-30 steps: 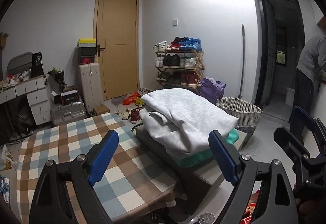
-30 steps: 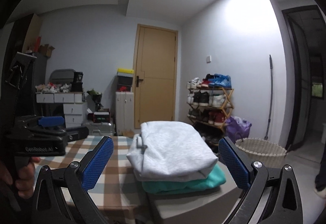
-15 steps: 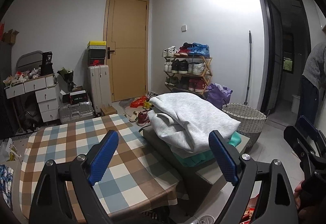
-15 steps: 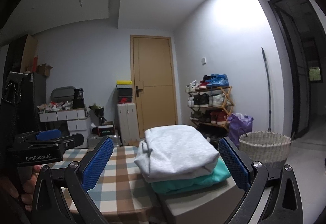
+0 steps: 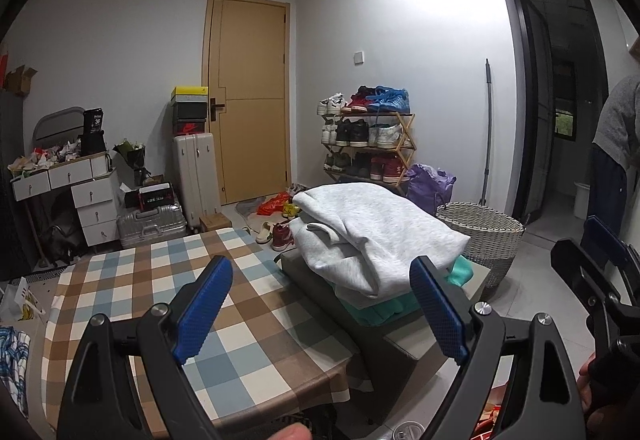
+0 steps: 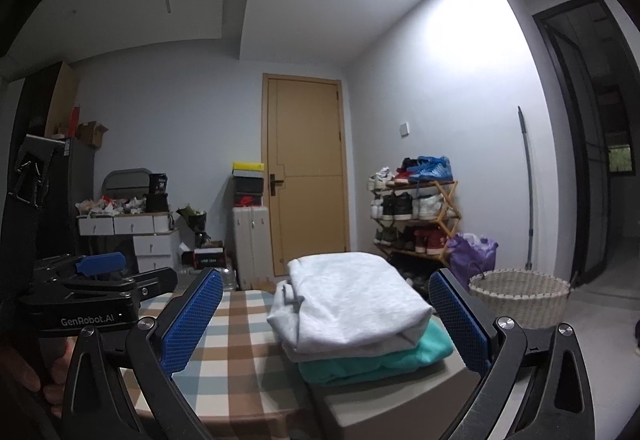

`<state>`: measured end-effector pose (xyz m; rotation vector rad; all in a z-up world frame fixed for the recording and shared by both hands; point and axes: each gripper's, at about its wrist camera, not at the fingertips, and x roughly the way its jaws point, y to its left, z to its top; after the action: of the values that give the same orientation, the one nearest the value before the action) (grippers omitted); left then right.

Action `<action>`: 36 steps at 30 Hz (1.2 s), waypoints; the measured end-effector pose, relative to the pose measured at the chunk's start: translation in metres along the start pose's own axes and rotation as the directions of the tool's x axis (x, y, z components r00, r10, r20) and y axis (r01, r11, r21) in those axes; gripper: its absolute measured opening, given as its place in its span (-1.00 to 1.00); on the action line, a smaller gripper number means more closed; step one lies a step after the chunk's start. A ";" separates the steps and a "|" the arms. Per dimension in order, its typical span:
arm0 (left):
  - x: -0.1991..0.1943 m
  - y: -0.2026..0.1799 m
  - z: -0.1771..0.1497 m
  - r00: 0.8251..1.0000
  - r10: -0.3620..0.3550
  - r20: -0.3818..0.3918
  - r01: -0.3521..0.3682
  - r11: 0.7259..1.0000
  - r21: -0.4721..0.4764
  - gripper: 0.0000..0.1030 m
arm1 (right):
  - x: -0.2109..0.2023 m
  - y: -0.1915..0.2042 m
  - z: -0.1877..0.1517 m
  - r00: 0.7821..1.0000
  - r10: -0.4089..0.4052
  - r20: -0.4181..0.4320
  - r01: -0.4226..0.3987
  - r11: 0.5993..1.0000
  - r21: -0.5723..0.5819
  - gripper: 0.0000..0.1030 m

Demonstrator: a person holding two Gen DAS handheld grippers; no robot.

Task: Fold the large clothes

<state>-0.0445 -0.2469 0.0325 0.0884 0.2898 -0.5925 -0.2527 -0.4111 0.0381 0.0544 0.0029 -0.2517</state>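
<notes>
A folded light grey sweatshirt (image 5: 376,228) (image 6: 352,300) lies on top of a folded teal garment (image 5: 384,310) (image 6: 372,360). Both rest on a grey box (image 5: 400,344) beside the checked tablecloth (image 5: 152,292) (image 6: 228,344). My left gripper (image 5: 320,310) hangs open, short of the pile, with nothing between its blue pads. My right gripper (image 6: 324,324) is also open and empty, level with the pile and a little back from it. The left gripper's body (image 6: 92,300) shows at the left of the right wrist view, and the right gripper's (image 5: 600,280) at the right of the left wrist view.
A woven basket (image 5: 480,236) (image 6: 520,296) stands on the floor right of the pile. Behind it are a shoe rack (image 5: 368,144), a purple bag (image 5: 430,184), suitcases (image 5: 196,176) and a door (image 5: 250,96). A person (image 5: 616,144) stands at the far right by a dark doorway.
Both views have tilted upward, so the pile and table sit lower in frame. The right gripper drifted slightly sideways. Both grippers stayed open and the pile did not move.
</notes>
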 end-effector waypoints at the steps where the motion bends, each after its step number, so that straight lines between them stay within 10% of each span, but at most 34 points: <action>1: -0.001 0.000 0.000 1.000 0.002 -0.003 -0.002 1.000 -0.002 0.69 | 0.000 0.000 0.000 1.000 0.003 0.000 -0.003 1.000 0.004 1.00; 36: 0.000 -0.009 0.003 0.999 -0.003 -0.034 0.005 0.999 0.045 0.69 | -0.003 -0.013 0.002 1.000 -0.006 -0.014 0.007 0.997 0.077 1.00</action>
<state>-0.0488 -0.2554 0.0352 0.1409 0.3093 -0.6020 -0.2592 -0.4228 0.0392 0.1327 0.0071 -0.2577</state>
